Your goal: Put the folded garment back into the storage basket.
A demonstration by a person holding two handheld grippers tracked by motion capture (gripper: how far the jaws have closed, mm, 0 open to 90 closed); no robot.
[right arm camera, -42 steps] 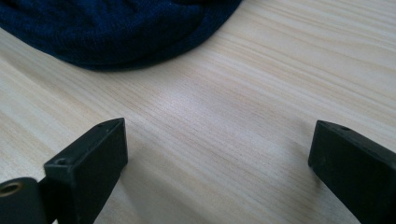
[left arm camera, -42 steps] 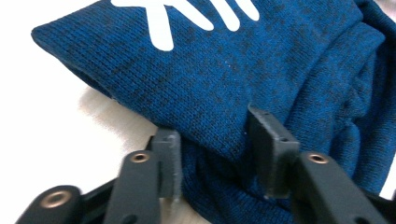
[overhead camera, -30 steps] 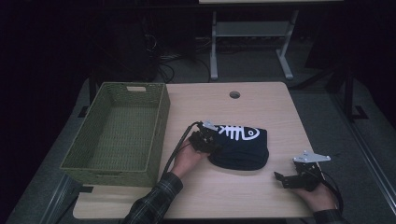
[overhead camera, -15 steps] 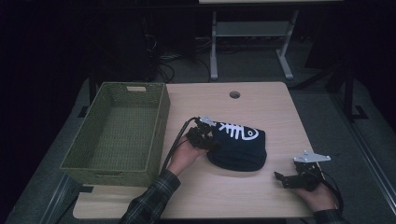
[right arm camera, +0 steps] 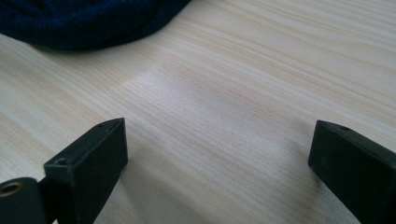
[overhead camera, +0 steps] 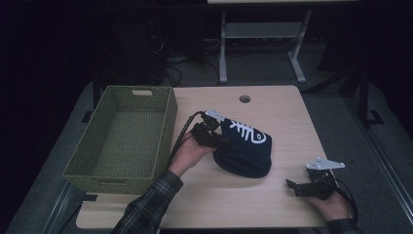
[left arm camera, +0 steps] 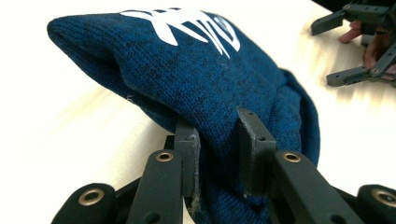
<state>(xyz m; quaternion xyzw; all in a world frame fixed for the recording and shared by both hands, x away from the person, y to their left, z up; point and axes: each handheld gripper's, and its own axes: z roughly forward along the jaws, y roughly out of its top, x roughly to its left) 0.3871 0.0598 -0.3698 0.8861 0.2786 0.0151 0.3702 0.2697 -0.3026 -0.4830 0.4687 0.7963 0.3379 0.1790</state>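
A dark blue knit hat [overhead camera: 246, 148] with a white fish-bone print lies in the middle of the wooden table [overhead camera: 272, 112]. My left gripper [overhead camera: 216, 139] is at the hat's left edge, and its jaws are shut on a fold of the hat [left arm camera: 219, 107], lifting that edge off the table. My right gripper [overhead camera: 297, 187] rests near the table's front right corner, apart from the hat. Its jaws stand wide open over bare wood [right arm camera: 219, 154], and the hat's edge [right arm camera: 84, 23] lies beyond them.
A green woven basket [overhead camera: 168, 124], with nothing in it, stands at the table's left side, close to my left hand. A round cable hole [overhead camera: 244, 99] sits near the far edge. Beyond the table are a white stand [overhead camera: 223, 48] and cables on the floor.
My left gripper has pushed a little to the right into the hat and shut on its edge, which now lifts. The right gripper has stayed put.
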